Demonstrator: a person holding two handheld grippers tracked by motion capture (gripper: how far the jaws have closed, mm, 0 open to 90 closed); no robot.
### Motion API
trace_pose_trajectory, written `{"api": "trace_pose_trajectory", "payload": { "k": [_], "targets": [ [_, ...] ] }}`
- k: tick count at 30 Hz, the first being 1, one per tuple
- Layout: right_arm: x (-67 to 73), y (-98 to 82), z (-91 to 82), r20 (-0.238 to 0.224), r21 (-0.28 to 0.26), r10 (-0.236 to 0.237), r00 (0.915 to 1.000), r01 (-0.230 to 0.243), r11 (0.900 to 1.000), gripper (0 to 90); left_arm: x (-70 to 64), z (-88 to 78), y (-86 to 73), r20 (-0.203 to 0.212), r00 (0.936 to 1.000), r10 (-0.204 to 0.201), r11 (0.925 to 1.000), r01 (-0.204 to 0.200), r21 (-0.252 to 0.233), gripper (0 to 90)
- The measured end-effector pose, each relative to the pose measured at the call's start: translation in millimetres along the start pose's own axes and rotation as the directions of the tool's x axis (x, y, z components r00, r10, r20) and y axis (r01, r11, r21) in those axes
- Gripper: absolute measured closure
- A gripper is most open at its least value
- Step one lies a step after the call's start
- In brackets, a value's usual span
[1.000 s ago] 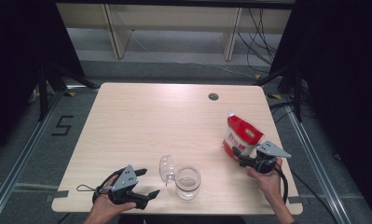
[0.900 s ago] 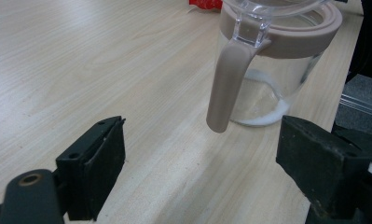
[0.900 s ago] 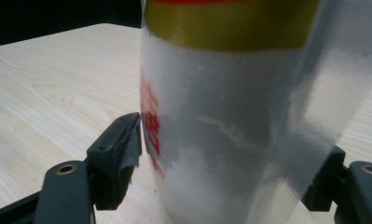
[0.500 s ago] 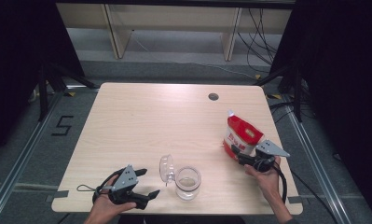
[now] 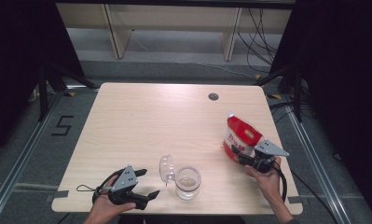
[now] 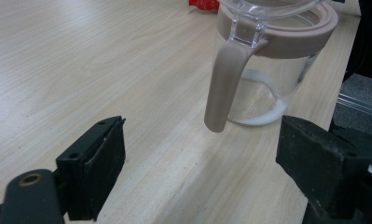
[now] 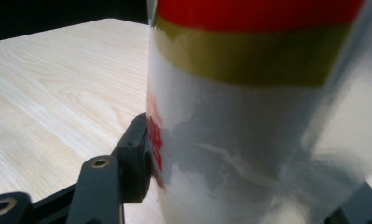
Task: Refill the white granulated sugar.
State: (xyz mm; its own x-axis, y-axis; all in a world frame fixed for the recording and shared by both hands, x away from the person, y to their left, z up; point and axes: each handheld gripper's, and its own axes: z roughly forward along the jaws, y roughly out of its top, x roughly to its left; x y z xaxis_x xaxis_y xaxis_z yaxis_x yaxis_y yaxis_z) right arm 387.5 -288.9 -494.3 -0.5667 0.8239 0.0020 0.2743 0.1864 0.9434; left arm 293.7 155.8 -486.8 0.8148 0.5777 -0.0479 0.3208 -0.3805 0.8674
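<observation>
The red and white pouch [image 5: 241,136] stands upright on the counter [image 5: 141,121], well to the right of the glass jar [image 5: 188,183], which serves here as the landmark. The right claw [image 5: 234,150] is at the lower part of this pouch; its jaws have just been closing with the pouch between them, and in the right gripper view the left jaw touches the film of the pouch [image 7: 249,116], while the other jaw is hidden behind it, so I judge the grip is being taken but perhaps not yet firm. The pouch looks soft and thin, with white powder or grains inside, so it will probably bend and sag when it is lifted, and the smooth film may slip. A hold lower on the body, where the contents give some support, seems better than at the empty top. The jar is transparent, with a pinkish rim and handle [image 6: 223,84], its clear lid [image 5: 166,168] stands open just to its left, and a little white content lies on its bottom. Glass is fragile and stiff, so it needs a gentle hold. The left claw [image 5: 148,183] rests near the jar, to its left, with jaws wide apart and nothing between them.
</observation>
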Motion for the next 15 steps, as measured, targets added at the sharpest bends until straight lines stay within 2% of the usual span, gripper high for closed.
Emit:
{"api": "trace_pose_trajectory", "payload": {
  "k": [1, 2, 4, 5, 6, 7, 8, 9, 10, 11, 15],
  "targets": [
    [0.4, 0.6, -0.8, -0.008, 0.005, -0.005, 1.0, 0.005, 1.0, 43.8, -0.2, -0.1, -0.1, 0.0, 1.0, -0.001, 1.0, 0.001, 0.0, 15.4],
    [2.9, 0.1, -3.0, -0.011, 0.014, 0.021, 0.9997, -0.021, 1.0, 44.1, -0.1, -0.3, 0.0, 0.001, 1.0, 0.001, 1.0, -0.001, 0.0, 15.4],
    [4.5, -0.5, -5.6, -0.014, 0.016, 0.018, 0.9997, -0.018, 1.0, 44.3, -0.6, 0.4, -0.3, 0.003, 0.9999, -0.01, 0.9999, 0.01, -0.011, 15.4],
    [7.6, -1.6, -8.6, -0.025, 0.009, 0.036, 0.999, -0.036, 0.999, 44.5, -0.7, 0.3, -0.5, 0.002, 0.9999, -0.012, 0.9999, 0.012, -0.011, 15.4],
    [7.6, -1.6, -8.6, -0.025, 0.009, 0.036, 0.999, -0.036, 0.999, 44.5, 0.1, -0.3, -0.5, -0.001, 1.0, -0.002, 1.0, 0.002, -0.002, 15.4],
    [8.2, -2.1, -12.7, -0.031, 0.015, 0.008, 0.9995, -0.008, 1.0, 44.7, -0.6, 0.2, -0.6, 0.002, 0.9999, -0.01, 0.9999, 0.01, -0.011, 15.4],
    [8.2, -2.1, -12.7, -0.031, 0.015, 0.008, 0.9995, -0.008, 1.0, 44.7, -0.6, 0.2, -0.6, 0.002, 0.9999, -0.01, 0.9999, 0.01, -0.011, 15.4],
    [11.4, -1.5, -17.6, -0.035, 0.041, 0.027, 0.999, -0.025, 0.999, 44.8, -0.4, -0.4, -0.6, 0.001, 1.0, -0.008, 0.9999, 0.008, -0.006, 15.4],
    [11.4, -1.5, -17.6, -0.035, 0.041, 0.027, 0.999, -0.025, 0.999, 44.8, -0.4, -0.4, -0.6, 0.001, 1.0, -0.008, 0.9999, 0.008, -0.006, 15.4],
    [11.3, -1.8, -17.0, -0.043, 0.022, 0.004, 0.9991, -0.003, 1.0, 44.8, -0.4, -0.5, -0.6, 0.001, 1.0, -0.007, 1.0, 0.007, -0.007, 15.4],
    [15.8, -1.8, -20.2, -0.049, 0.039, 0.017, 0.9986, -0.015, 0.999, 45.0, -0.3, -0.8, -0.6, 0.0, 0.9999, -0.011, 0.9999, 0.011, -0.007, 15.4]
  ]
}}
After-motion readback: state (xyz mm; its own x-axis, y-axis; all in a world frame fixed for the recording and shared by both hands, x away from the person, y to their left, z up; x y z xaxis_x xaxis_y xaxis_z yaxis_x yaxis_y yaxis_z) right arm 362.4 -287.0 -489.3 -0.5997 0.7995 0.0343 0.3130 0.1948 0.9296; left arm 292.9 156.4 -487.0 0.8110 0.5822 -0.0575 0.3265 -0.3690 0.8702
